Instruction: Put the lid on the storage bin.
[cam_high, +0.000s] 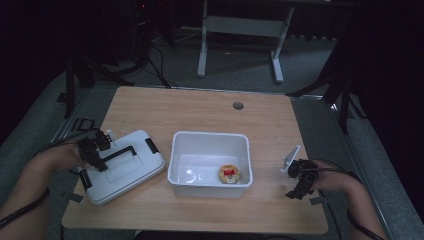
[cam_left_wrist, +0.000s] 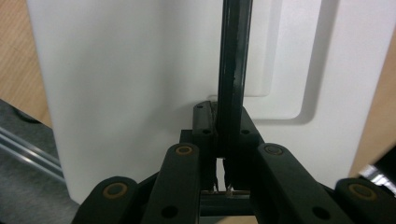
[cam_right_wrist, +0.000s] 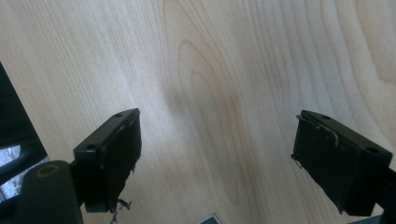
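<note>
The left hand-held gripper (cam_left_wrist: 223, 175) is clamped on the black handle (cam_left_wrist: 231, 70) of the white lid (cam_high: 125, 167), which lies at the desk's (cam_high: 200, 110) left beside the white bin (cam_high: 210, 157). The right hand-held gripper (cam_right_wrist: 217, 158) hangs with jaws apart over bare wood.

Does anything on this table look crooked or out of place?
The white lid lies askew beside the open bin, off it, the left tool shut on its black handle. Nothing looks spilled or broken.
</note>
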